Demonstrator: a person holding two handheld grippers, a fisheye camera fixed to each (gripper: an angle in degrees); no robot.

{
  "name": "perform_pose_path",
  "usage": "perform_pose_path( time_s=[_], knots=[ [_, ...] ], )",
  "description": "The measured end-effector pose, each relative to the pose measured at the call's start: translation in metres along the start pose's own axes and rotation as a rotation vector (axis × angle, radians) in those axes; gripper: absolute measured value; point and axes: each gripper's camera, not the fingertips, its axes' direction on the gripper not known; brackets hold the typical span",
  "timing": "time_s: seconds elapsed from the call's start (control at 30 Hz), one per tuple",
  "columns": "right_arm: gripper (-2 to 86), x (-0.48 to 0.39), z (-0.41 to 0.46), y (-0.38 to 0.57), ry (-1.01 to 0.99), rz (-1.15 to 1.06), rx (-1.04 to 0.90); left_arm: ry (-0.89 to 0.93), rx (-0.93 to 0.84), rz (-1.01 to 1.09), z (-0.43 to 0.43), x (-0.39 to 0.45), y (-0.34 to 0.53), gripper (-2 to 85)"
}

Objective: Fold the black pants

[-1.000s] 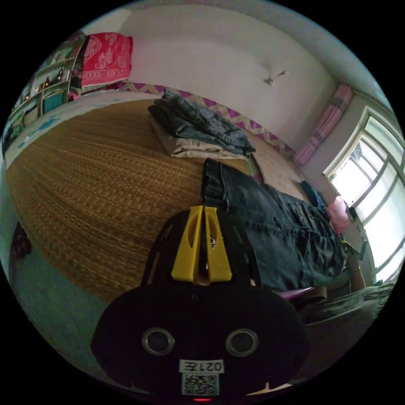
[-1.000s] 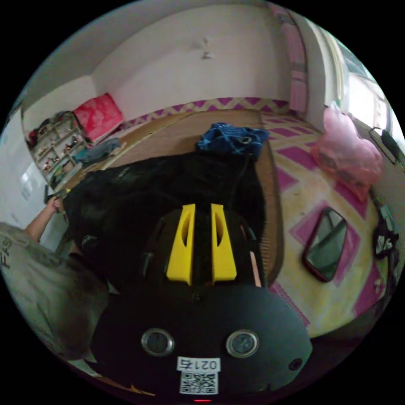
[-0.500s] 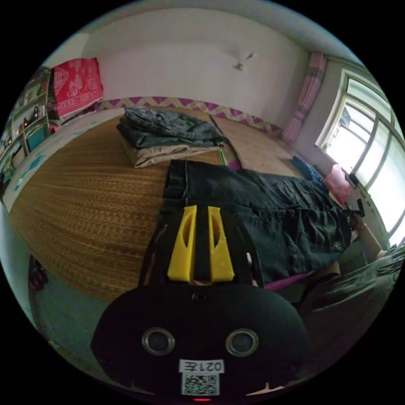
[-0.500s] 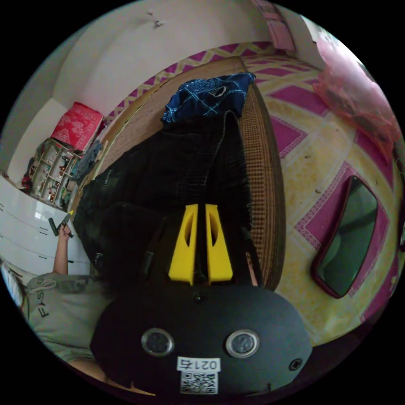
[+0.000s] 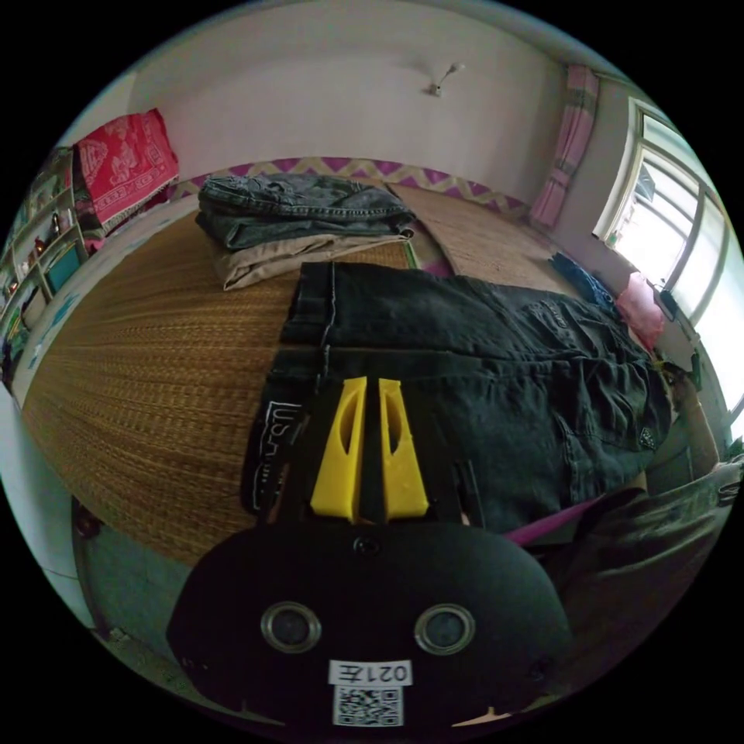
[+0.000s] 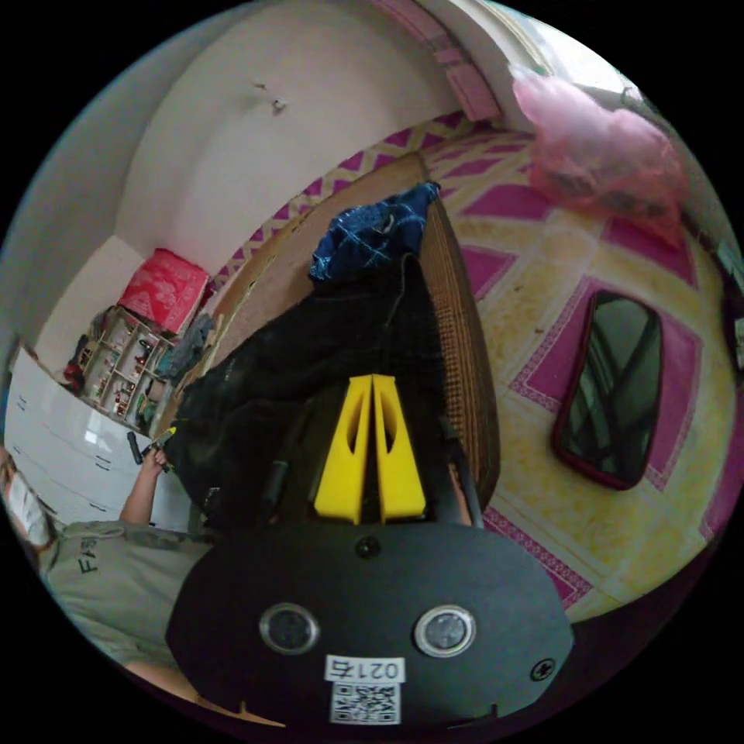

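The black pants (image 5: pixel 480 364) lie spread along the near side of a woven straw mat (image 5: pixel 155 349). One end, with white lettering, sits right by my left gripper (image 5: pixel 372 381). Its yellow jaws stand a narrow slit apart with black cloth in it. In the right gripper view the black pants (image 6: pixel 310 364) bunch up along the mat's edge. My right gripper (image 6: pixel 373 378) has its jaws closed tip to tip on that cloth. A person's hand (image 6: pixel 151 463) holds the other gripper at the pants' far end.
A stack of folded grey jeans and beige trousers (image 5: pixel 302 225) rests on the mat beyond the pants. A blue garment (image 6: pixel 372 232) lies past the pants' end. A mirror (image 6: pixel 612 395) and a pink bag (image 6: pixel 597 147) sit on the patterned floor. The person's grey shirt (image 6: pixel 101 573) is close by.
The left jaws were shut, opened, and now stand narrower over the pants' end. The right jaws closed from a clear gap to tip-to-tip. Both cameras swung over the pants.
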Motion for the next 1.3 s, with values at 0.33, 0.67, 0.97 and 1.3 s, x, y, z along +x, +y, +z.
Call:
perform_pose_path(
  time_s=[0.33,0.67,0.97,1.3],
  knots=[
    [-0.6,-0.092,0.075,0.053,0.523,-0.361,-0.12,-0.041,0.017,0.002,-0.009,0.013,0.009,-0.5],
    [-0.2,-0.101,0.086,0.052,0.553,-0.273,-0.129,-0.212,-0.024,0.026,-0.014,0.033,0.001,2.3],
    [8.1,-0.091,-0.035,0.096,0.448,-0.081,0.117,-0.073,0.163,-0.273,-0.111,-0.023,0.039,0.3],
    [9.0,-0.018,-0.068,0.209,0.131,0.301,0.118,0.253,0.162,-0.691,-0.112,-0.098,0.09,8.1]
  ],
)
